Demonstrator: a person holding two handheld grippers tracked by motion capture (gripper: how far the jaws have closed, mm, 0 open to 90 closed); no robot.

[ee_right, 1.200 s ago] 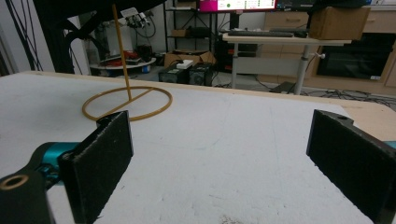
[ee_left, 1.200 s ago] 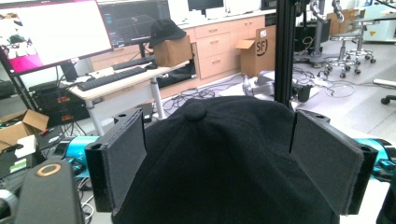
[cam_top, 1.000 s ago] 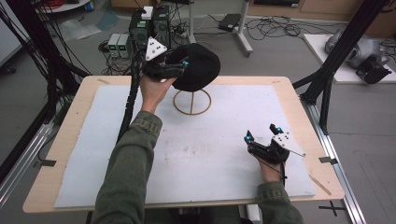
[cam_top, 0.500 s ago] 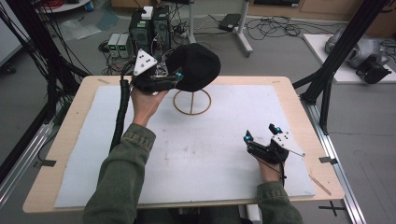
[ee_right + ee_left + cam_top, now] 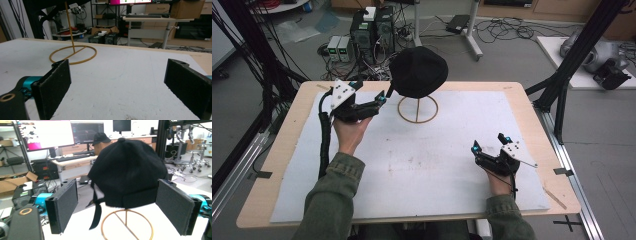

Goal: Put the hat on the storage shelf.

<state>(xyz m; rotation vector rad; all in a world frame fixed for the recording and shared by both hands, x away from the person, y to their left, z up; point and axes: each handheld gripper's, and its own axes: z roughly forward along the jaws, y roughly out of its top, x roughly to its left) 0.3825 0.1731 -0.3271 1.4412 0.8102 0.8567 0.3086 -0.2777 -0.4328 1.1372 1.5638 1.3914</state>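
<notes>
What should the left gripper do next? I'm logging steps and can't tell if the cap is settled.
Probably draw back a little further: the left gripper is open and clear of the cap, which sits on the stand unaided.

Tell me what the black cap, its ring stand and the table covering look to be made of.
Black cap: looks like matte woven fabric, soft and dull, with a limp strap hanging down its back.
Ring stand: thin yellowish-brown rod, probably metal wire or wood; the look leaves it open.
Table covering: appears a white felt-like or foam sheet, matte and faintly scuffed, over a pale wood tabletop.
</notes>
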